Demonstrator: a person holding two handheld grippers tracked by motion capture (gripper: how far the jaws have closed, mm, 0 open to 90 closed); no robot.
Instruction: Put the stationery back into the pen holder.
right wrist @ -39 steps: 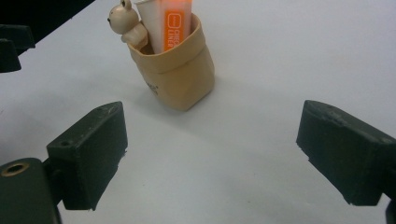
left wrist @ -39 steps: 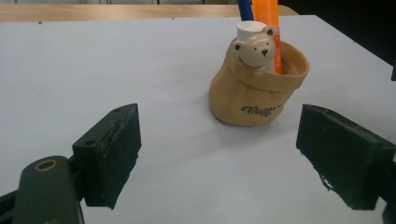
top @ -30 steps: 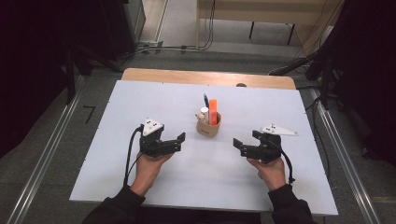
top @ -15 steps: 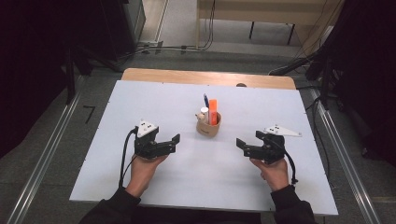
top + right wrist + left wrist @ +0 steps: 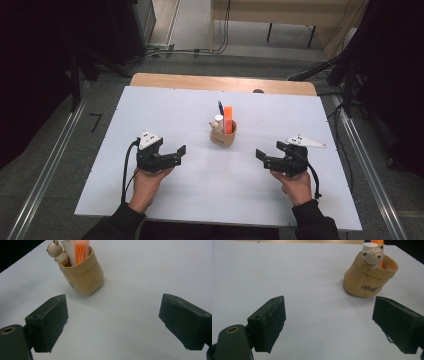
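A tan pen cup (image 5: pixel 223 134) stands upright at the table's centre, with a small bear figure (image 5: pixel 373 256) on its rim. It holds an orange tube (image 5: pixel 228 119), a white-capped item (image 5: pixel 218 121) and a blue pen (image 5: pixel 220 107). My left gripper (image 5: pixel 179 154) rests low on the table to the cup's left, open and empty, jaws wide apart in the left gripper view (image 5: pixel 329 327). To the cup's right is my right gripper (image 5: pixel 262 158), equally open with nothing between its jaws (image 5: pixel 112 325). Both point inward toward the cup (image 5: pixel 83 277).
The white tabletop (image 5: pixel 165 110) lies on a wooden table whose far edge (image 5: pixel 220 83) shows beyond it. Metal rails (image 5: pixel 45 172) run along both sides on the floor. Cables (image 5: pixel 127 170) trail back from each gripper toward the person's forearms.
Both grippers have drawn back toward the person and slightly outward, away from the cup. Both stay open.
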